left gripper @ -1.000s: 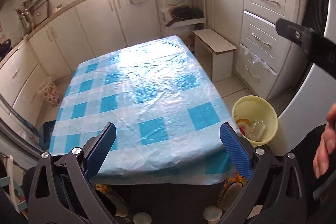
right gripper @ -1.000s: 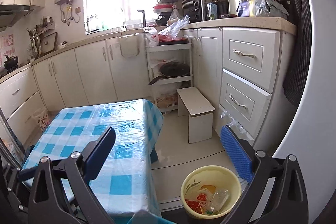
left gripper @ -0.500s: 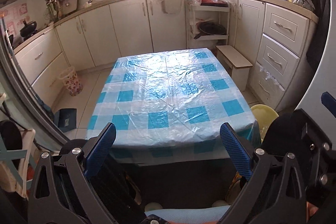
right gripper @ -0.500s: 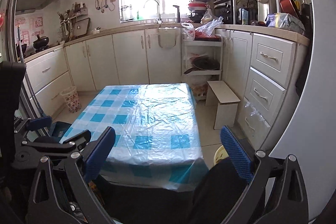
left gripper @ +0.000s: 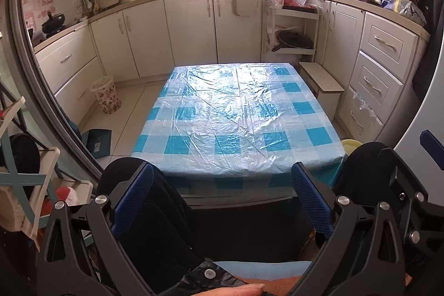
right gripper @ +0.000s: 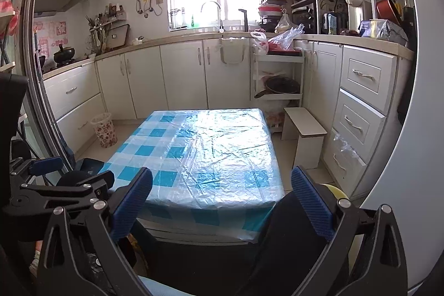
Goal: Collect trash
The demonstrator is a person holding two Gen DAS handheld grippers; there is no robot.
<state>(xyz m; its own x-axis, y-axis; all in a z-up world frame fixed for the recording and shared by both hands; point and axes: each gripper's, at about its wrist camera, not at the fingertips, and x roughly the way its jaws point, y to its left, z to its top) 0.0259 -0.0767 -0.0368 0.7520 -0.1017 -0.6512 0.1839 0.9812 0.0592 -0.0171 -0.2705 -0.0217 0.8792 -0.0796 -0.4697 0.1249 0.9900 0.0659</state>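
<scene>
- Facing a table [left gripper: 244, 113] under a blue-checked plastic cover, flat top bare of any trash in both views.
- Standing well off by the left cabinets: a flowered wastebasket [left gripper: 106, 95].
- Peeking past the table's near right corner, low on the floor: a yellow bin [left gripper: 350, 142], mostly hidden, contents unseen.
- Held back from the near edge, left gripper [left gripper: 222, 193] spread wide, nothing between the pads.
- Likewise right gripper [right gripper: 222, 193], parted and empty; yellow bin [right gripper: 337, 190] just beside its right finger, so likely the nearer hand.
</scene>
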